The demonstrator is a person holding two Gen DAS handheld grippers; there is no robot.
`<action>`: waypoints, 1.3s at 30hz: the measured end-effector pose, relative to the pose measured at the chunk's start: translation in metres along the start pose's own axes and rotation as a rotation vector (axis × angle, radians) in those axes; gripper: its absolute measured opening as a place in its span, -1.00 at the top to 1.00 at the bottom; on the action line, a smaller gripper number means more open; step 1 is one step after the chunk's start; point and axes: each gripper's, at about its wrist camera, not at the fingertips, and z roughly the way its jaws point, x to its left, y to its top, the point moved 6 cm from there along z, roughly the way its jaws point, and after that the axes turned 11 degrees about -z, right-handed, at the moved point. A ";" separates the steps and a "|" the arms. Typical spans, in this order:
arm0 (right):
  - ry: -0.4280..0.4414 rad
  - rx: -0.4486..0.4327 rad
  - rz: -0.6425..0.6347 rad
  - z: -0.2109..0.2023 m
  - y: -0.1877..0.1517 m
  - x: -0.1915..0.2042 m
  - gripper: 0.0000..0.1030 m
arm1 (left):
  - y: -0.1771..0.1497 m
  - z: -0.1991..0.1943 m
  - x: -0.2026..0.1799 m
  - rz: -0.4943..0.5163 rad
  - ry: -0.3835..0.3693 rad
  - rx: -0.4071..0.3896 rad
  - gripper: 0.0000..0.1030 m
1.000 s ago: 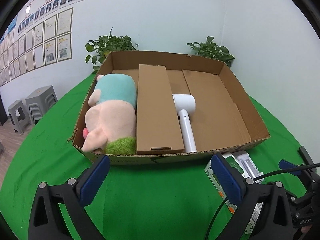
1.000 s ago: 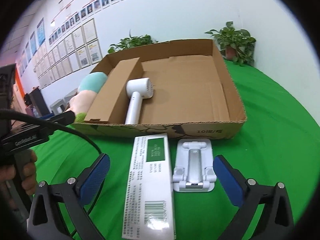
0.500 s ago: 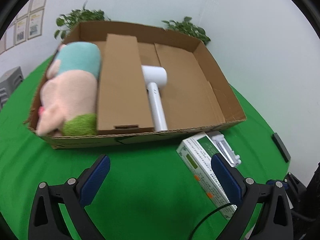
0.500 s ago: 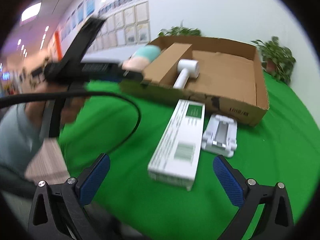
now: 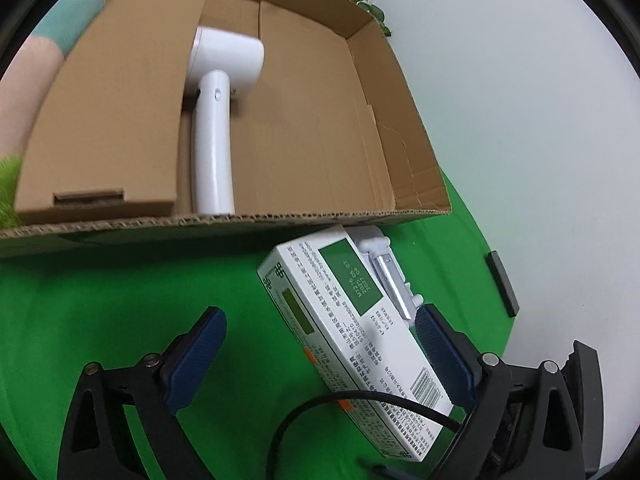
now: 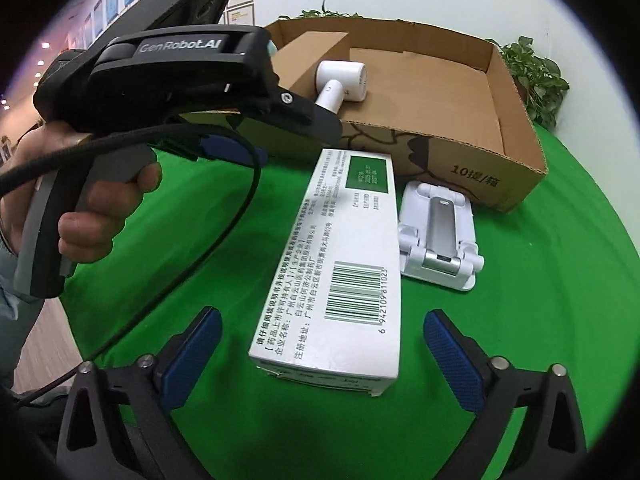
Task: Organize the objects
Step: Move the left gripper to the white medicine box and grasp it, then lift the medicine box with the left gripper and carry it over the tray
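The long white box (image 6: 344, 264) lies flat on the green surface (image 6: 540, 320), just in front of the cardboard box (image 6: 460, 160), with the white phone stand (image 6: 438, 236) right beside it. The right gripper (image 6: 322, 354) is straight behind the near short end of the white box, and the box's long side runs away from it toward the cardboard box. So the near end sits between the blue pads (image 6: 452, 364), but they do not touch it yet. The left gripper (image 5: 320, 360) comes at the same white box (image 5: 352, 332) from the side, and from there the box runs at a slant, with one blue pad close to its far edge. I think the right gripper is lined up better to pinch the box across its narrow width. Both grippers are wide and hold nothing, and their jaws have just been closing a little. A moment ago both grippers were farther back and looked out over the whole cardboard box with the hair dryer (image 5: 216, 120) and the soft toy (image 5: 36, 72) inside. Now both point down more and are close to the white box. The box and stand have not moved.
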 end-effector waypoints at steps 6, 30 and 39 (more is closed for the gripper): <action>-0.041 0.047 -0.014 -0.002 -0.012 0.007 -0.21 | -0.020 0.015 -0.002 0.007 -0.029 0.080 -0.59; 0.058 -0.003 0.042 -0.027 -0.005 0.029 -0.61 | -0.048 -0.028 0.014 -0.083 -0.018 0.063 -0.36; 0.056 0.018 -0.018 -0.019 -0.007 0.037 -0.63 | -0.050 -0.014 0.016 -0.099 -0.041 0.118 -0.36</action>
